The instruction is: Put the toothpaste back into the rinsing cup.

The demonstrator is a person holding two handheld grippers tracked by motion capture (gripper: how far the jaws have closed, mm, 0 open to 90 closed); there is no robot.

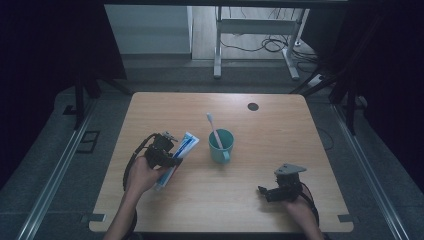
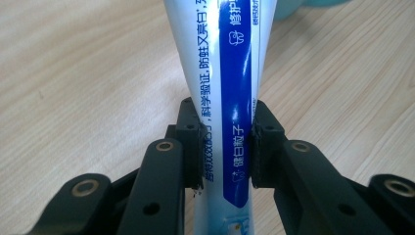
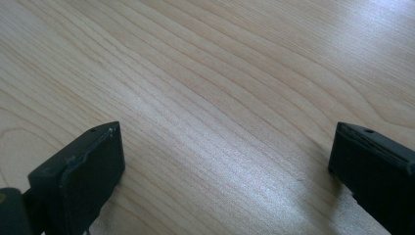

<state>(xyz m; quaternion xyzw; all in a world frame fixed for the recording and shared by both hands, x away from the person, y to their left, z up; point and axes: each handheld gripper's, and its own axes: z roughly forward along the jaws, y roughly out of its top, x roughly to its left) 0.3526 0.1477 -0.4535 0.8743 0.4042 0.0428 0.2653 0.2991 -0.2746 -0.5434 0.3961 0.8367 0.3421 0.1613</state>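
With the left gripper [image 1: 167,150] clamped across the toothpaste tube [image 2: 225,88] just left of the teal cup [image 1: 221,145] holding a toothbrush [image 1: 214,129], the carry step is apparently underway; next, tip the tube into the cup, while the right gripper [image 1: 272,192] rests open at the near right.

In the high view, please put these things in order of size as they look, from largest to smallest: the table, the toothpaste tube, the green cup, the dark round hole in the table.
1. Table.
2. Toothpaste tube and green cup: they look alike; the gripper hides part of the tube, so I do not rank them.
3. Dark round hole.
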